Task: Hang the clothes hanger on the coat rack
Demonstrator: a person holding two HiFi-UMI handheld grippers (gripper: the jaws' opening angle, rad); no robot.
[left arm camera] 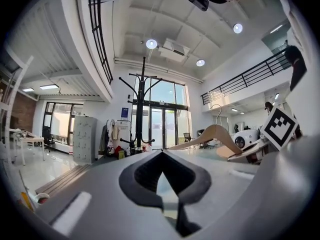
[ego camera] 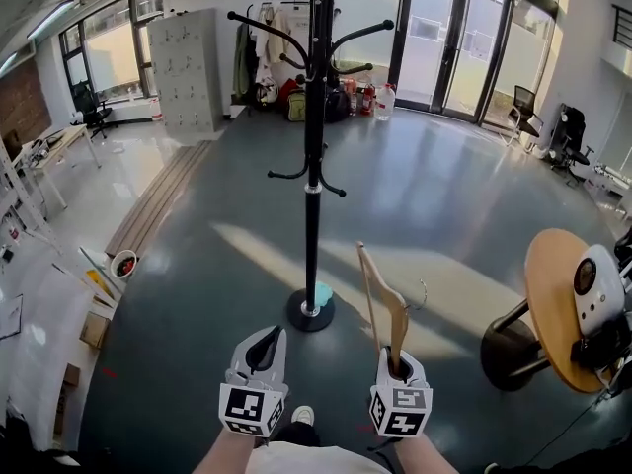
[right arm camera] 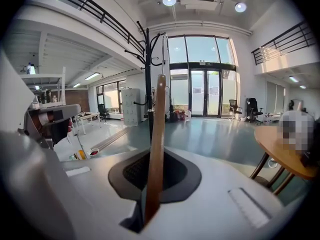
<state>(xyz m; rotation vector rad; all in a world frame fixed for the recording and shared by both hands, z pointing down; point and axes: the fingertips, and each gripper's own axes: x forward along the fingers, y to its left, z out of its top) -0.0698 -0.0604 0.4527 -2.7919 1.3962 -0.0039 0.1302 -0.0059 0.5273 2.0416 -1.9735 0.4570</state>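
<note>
Hanger (ego camera: pixel 397 314), curved pale wood, clamped in right gripper (ego camera: pixel 397 361) fingers; left gripper (ego camera: pixel 265 344) fingers closed, empty; black coat rack (ego camera: pixel 314 166) ahead.

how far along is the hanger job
Done: the light wooden clothes hanger is picked up, with the right gripper shut on it. In hand: it is held upright, apart from the tall black coat rack. Still to do: carry it over and hook it on a peg. The left gripper is shut and empty.

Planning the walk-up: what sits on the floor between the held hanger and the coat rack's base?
Head view: only a small teal object beside the coat rack base; otherwise bare floor up to the hanger.
</note>
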